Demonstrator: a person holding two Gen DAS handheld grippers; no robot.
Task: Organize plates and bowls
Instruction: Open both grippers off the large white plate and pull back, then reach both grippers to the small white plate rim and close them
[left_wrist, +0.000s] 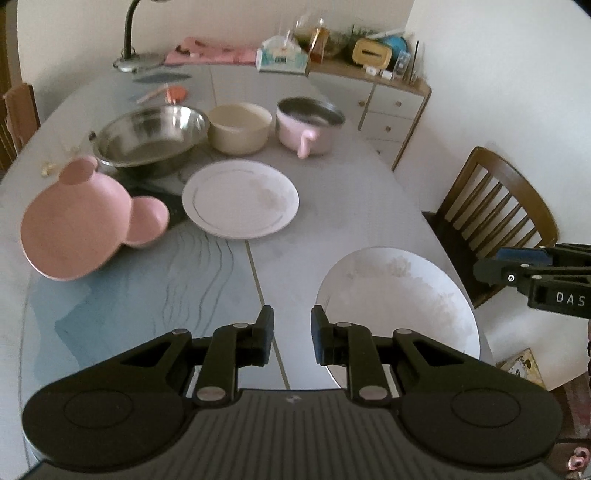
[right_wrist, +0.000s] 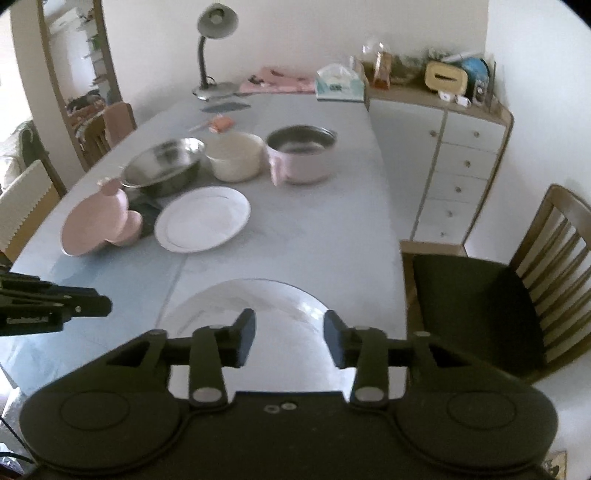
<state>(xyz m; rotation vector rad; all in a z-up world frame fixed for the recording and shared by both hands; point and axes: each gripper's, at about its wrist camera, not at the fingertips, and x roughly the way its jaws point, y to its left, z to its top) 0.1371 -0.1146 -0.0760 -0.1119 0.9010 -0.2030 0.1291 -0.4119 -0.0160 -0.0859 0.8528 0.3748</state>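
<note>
Plates (left_wrist: 240, 199), bowls (left_wrist: 151, 138) beside pot (left_wrist: 308, 123)

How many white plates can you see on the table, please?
2. One white plate lies mid-table, right of the pink bear-shaped plate. The other white plate sits at the near right edge, by the chair. Nothing seems hidden.

White letters "DAS" readable on the black body of the right tool (left_wrist: 484, 271) at the left wrist view's right edge; white lettering on the left tool (right_wrist: 107, 306) in the right wrist view too blurred to read.
</note>
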